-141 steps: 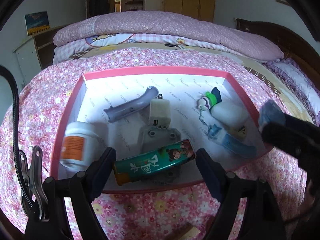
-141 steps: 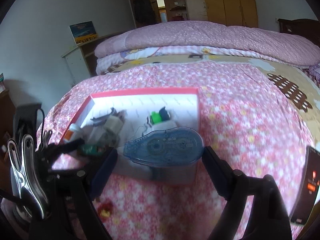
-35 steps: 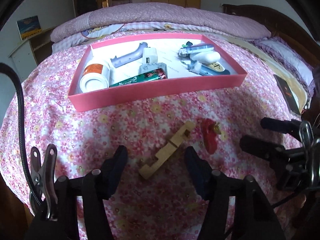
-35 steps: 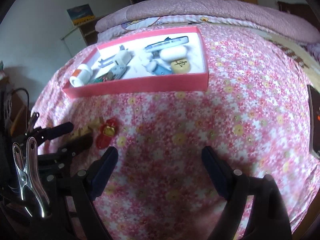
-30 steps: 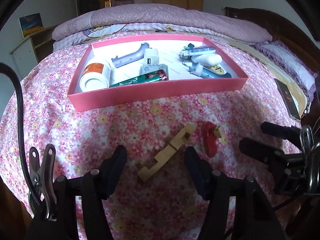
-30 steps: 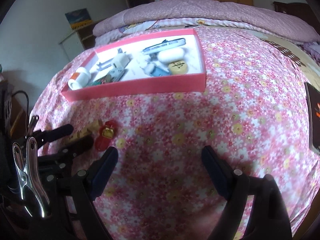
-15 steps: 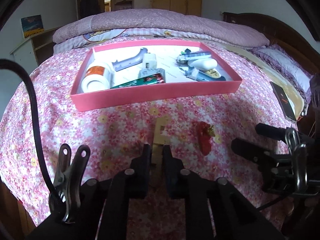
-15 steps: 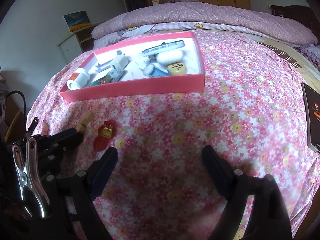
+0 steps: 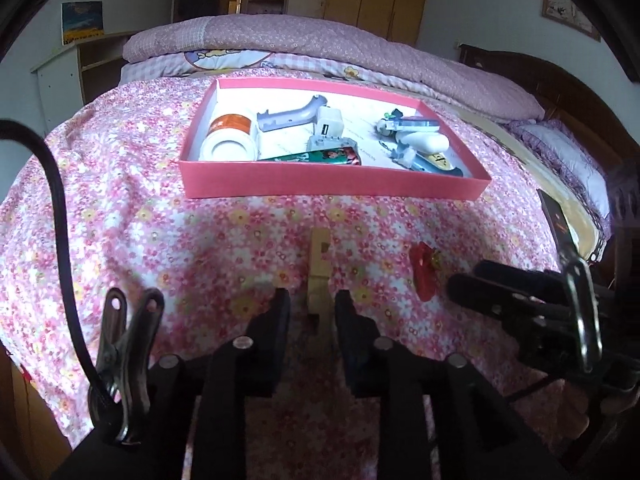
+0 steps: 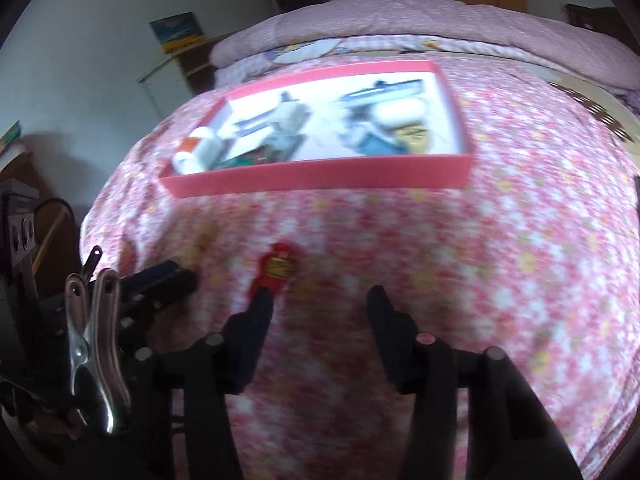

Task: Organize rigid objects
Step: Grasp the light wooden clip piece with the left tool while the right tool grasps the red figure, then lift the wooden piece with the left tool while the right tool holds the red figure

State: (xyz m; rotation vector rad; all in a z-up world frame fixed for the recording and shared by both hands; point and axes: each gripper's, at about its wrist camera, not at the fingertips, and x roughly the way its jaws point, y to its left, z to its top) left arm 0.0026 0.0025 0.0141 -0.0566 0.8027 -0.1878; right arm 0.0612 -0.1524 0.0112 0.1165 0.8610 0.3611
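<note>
While the left gripper [image 9: 309, 312] clamps its jaws tight on the near end of the pale notched wooden block [image 9: 319, 270], the pick-up step looks done for that hand; the block's far end points toward the tray over the pink flowered bedspread [image 9: 168, 240]. Next, I judge, it must be carried forward over the tray's near wall and let go inside.

To the right, the right gripper [image 10: 316, 304] has just been narrowing its jaws to partway, with nothing between them; the small red toy figure [image 10: 276, 270] lies on the bedspread just beyond its left finger (this view is blurred, so touching or not I cannot tell). It needs to shift left to straddle the toy before closing.

Farther off sits the shallow pink cardboard tray [image 9: 332, 189], already crowded: a white jar with an orange label [image 9: 230, 136] at left, a grey curved plastic handle [image 9: 292, 114], a green printed tube [image 9: 316, 157]. Free floor shows mostly at the far middle. A dark phone [image 9: 558, 220] lies at the bed's right edge.
</note>
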